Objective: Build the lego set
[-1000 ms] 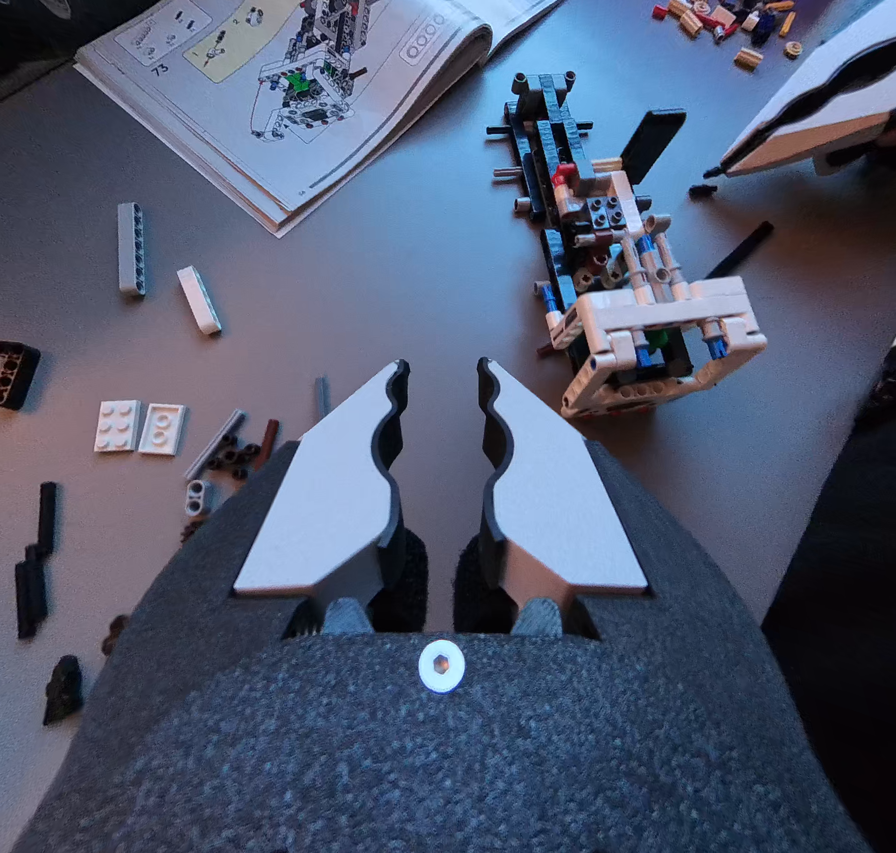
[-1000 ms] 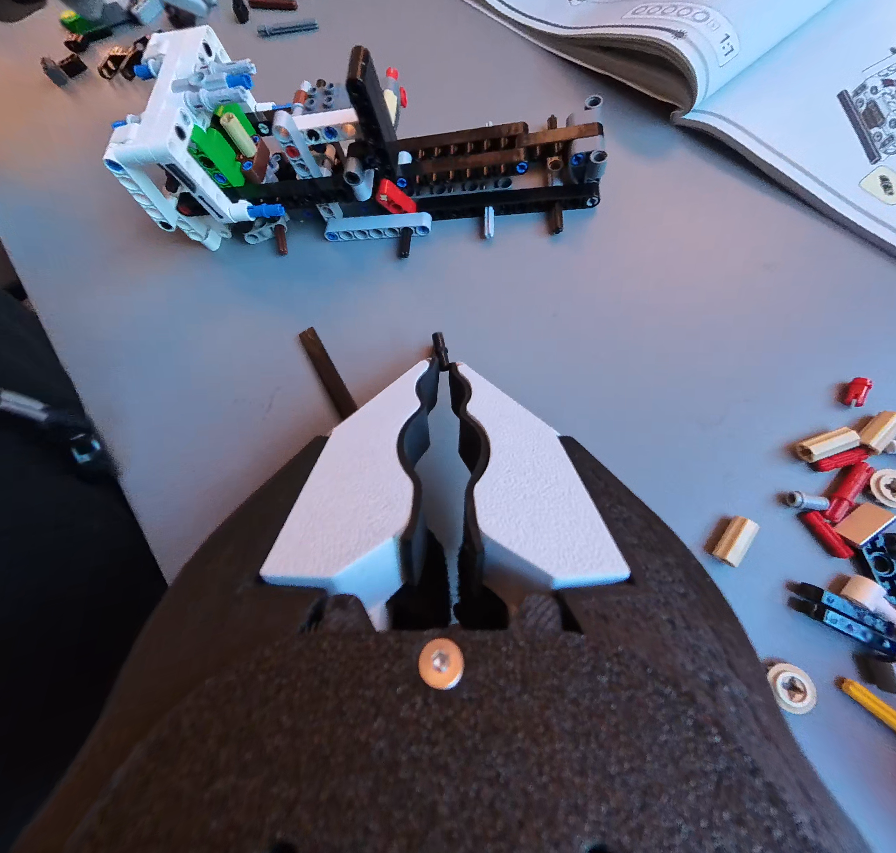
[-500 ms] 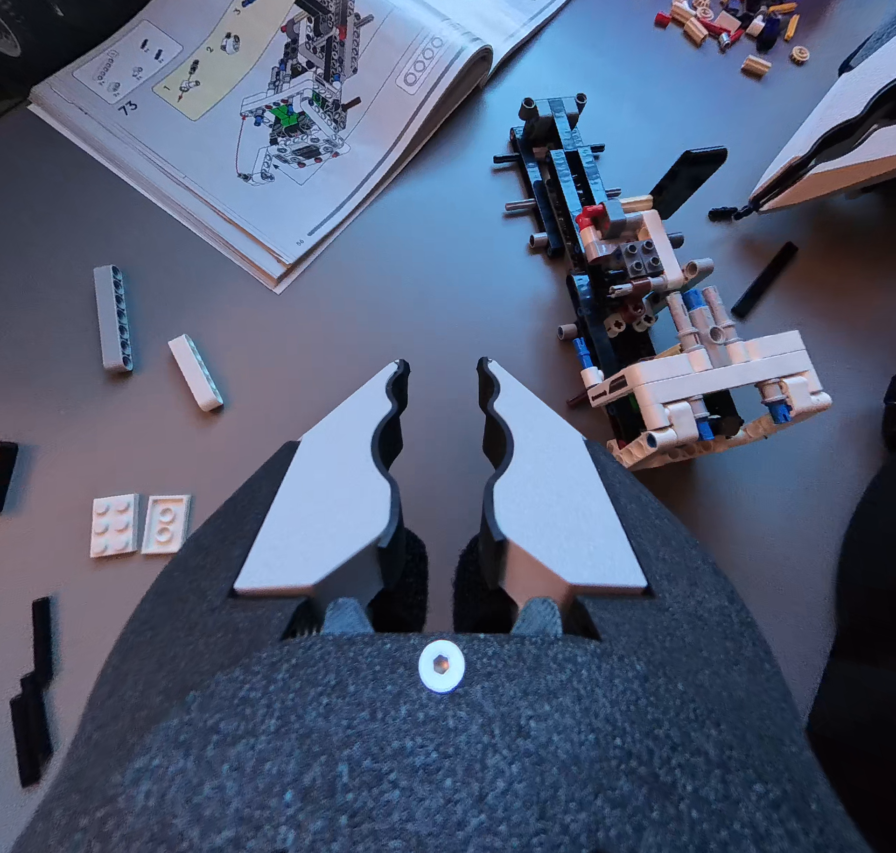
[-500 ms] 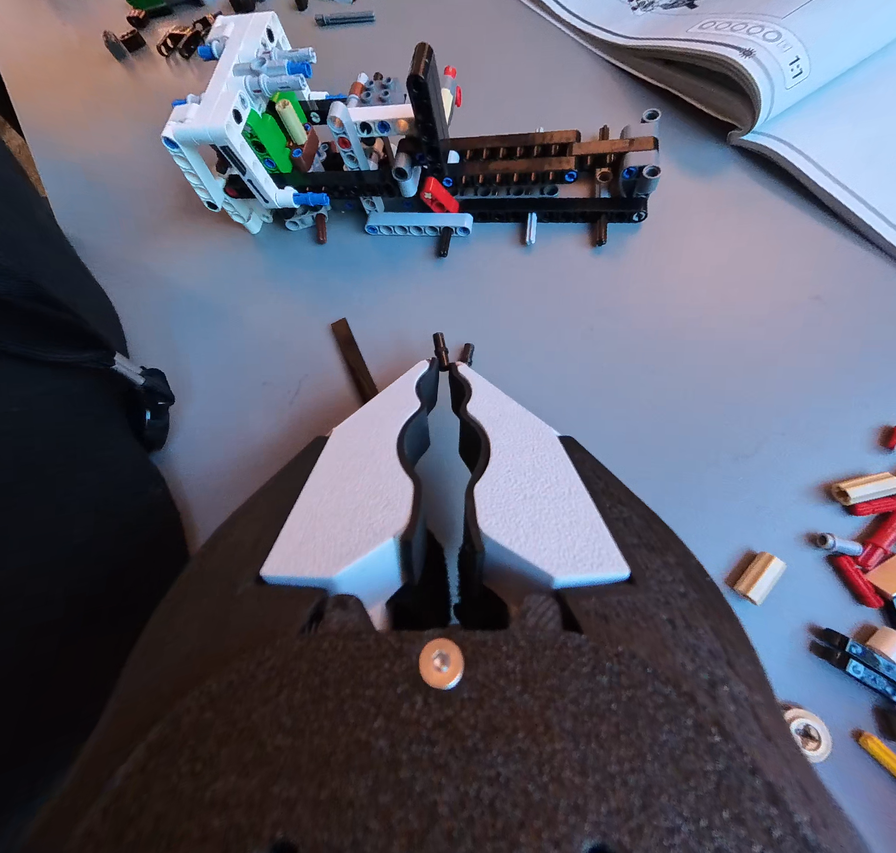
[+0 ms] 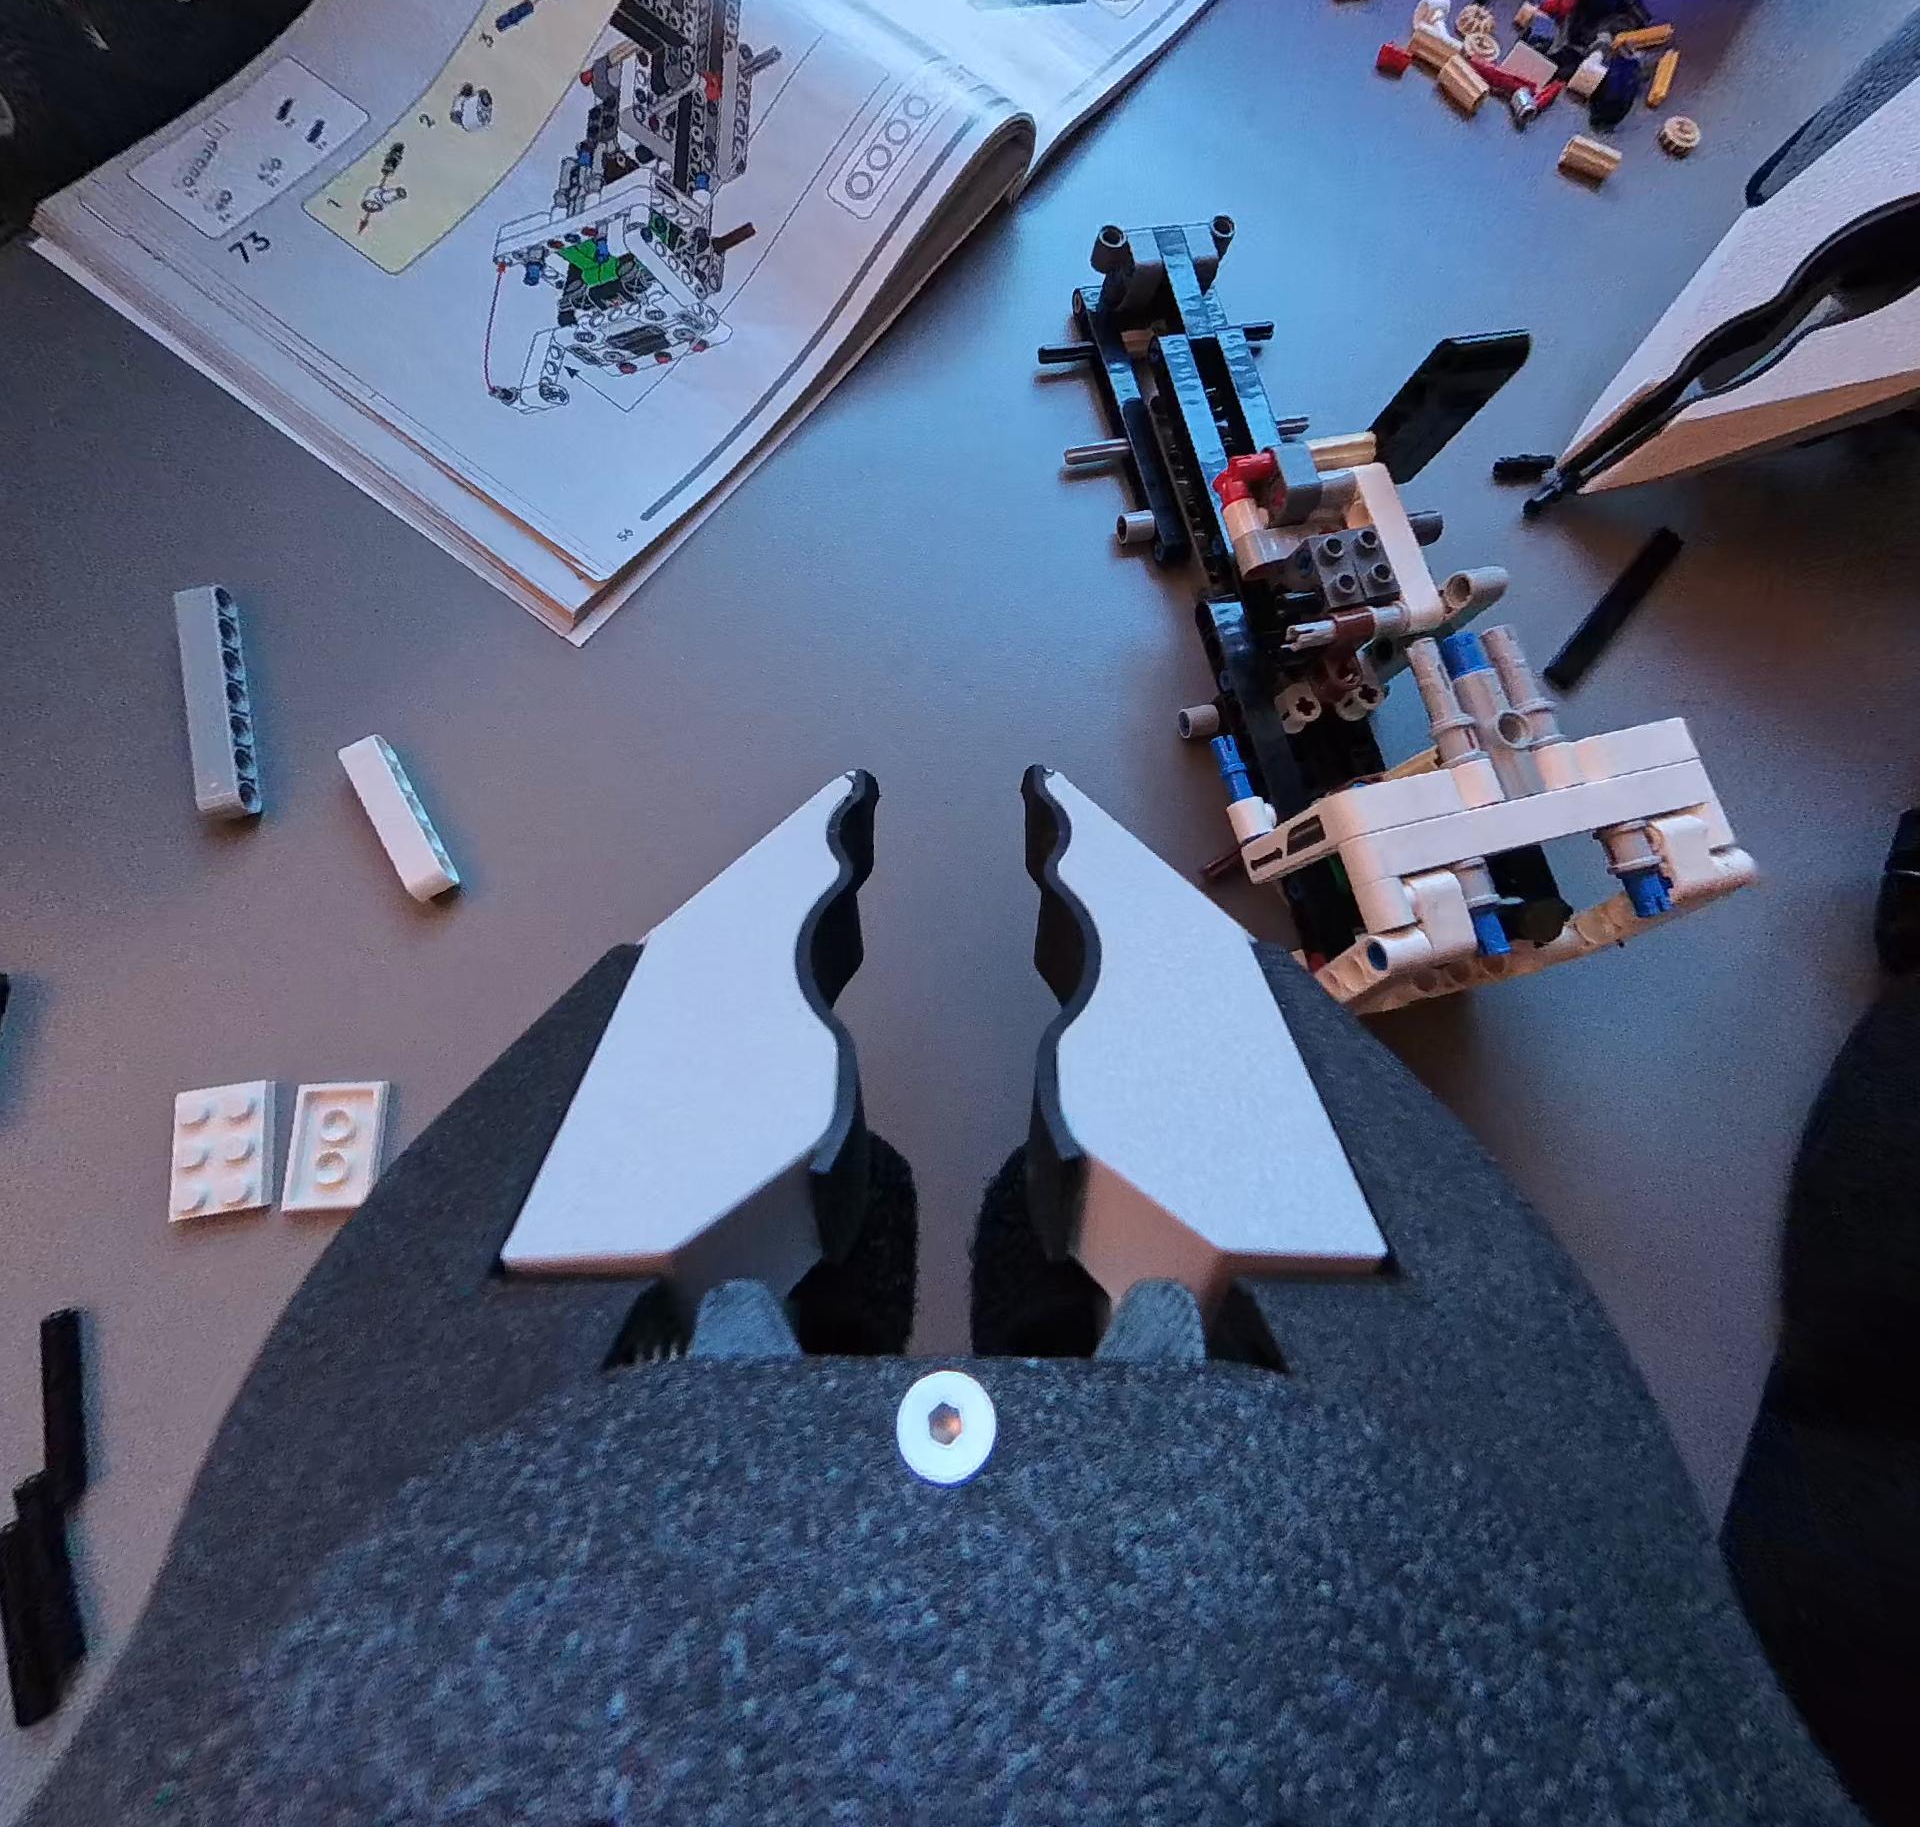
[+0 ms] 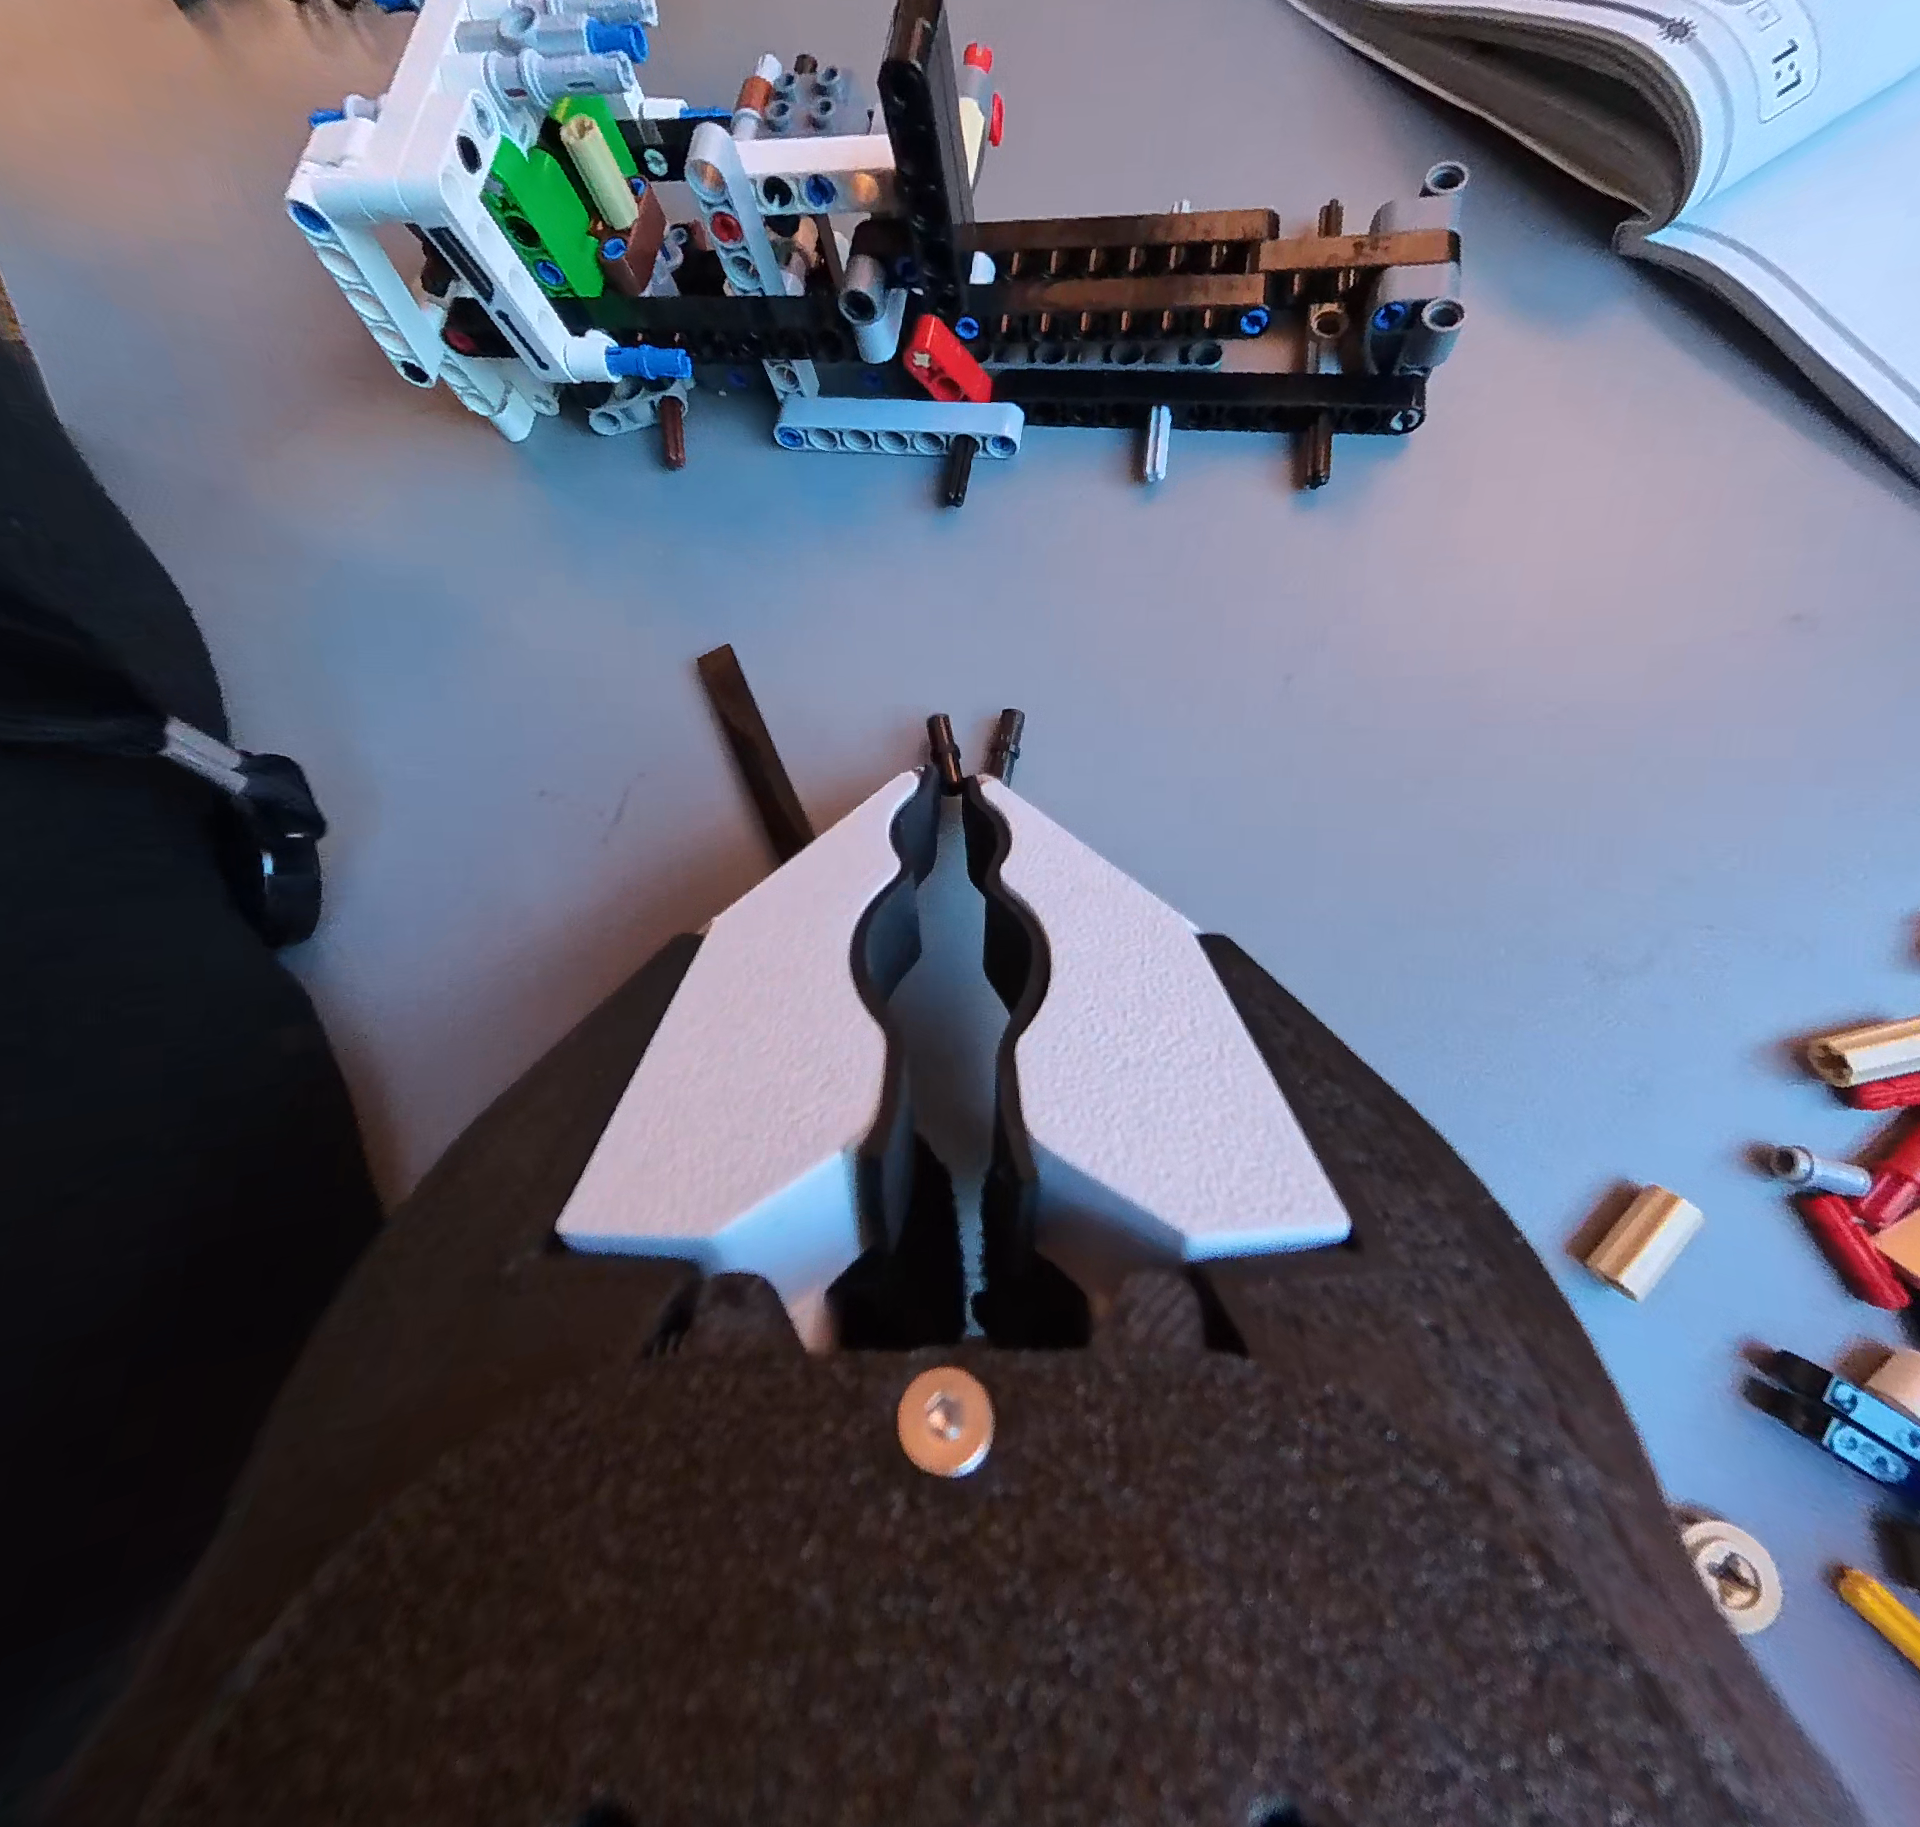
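The half-built lego model [image 5: 1340,634] lies on the grey table, a long black frame with a white boxy end; it also shows in the right wrist view [image 6: 831,250]. My left gripper [image 5: 951,790] is open and empty, just left of the model's white end. My right gripper [image 6: 948,780] is shut on a small black pin [image 6: 943,738] that sticks out past its tips. A second black pin [image 6: 1006,735] lies on the table just beyond. In the left wrist view the right gripper [image 5: 1548,499] shows at the right edge, near the model.
An open instruction booklet [image 5: 582,219] lies at the back. Loose grey and white beams [image 5: 218,697], white plates [image 5: 275,1143] and black parts lie left. A pile of small coloured parts [image 5: 1527,52] is far right. A black strip [image 6: 753,749] lies by my right gripper. Dark clothing borders the table. My hands' fingertips stand some 20 cm from each other.
My left gripper has moved away from the loose plates toward the booklet and model, staying open. My right gripper, still shut on the pin, has moved closer to the model.
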A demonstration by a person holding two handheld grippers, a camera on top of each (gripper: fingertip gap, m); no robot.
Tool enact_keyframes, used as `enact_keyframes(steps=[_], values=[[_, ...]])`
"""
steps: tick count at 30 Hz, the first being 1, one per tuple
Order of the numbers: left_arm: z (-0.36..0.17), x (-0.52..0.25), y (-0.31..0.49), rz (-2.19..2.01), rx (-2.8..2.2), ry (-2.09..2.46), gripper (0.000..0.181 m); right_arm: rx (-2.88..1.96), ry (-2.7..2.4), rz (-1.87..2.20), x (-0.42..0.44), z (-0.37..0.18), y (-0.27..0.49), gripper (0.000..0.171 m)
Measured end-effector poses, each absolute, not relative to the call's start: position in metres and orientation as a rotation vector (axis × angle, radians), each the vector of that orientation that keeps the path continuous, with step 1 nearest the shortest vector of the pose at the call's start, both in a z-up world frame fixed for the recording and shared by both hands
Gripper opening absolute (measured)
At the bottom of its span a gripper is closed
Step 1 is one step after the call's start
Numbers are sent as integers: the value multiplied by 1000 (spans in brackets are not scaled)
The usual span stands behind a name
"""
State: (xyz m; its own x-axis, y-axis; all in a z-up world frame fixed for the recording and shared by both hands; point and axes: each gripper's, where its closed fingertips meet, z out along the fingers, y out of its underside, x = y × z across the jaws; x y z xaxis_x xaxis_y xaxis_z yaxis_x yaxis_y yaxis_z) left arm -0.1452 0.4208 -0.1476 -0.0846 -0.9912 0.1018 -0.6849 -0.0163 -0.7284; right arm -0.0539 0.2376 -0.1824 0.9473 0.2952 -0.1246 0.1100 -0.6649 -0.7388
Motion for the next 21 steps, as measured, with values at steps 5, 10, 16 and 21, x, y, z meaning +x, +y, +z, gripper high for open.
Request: enact_keyframes(steps=[5,10,16,21], values=[[-139,-156,418,-870,-1723,1794,28,-2307,-317,242,-55,-185,238,4],[-127,-176,411,-862,-1708,1752,28,-2296,-269,257,-52,-183,238,15],[-115,-210,387,-885,-1682,1703,28,-2169,-240,305,-54,-159,231,21],[-120,-236,360,-902,-1690,1676,28,-2246,-377,322,-80,-176,219,19]])
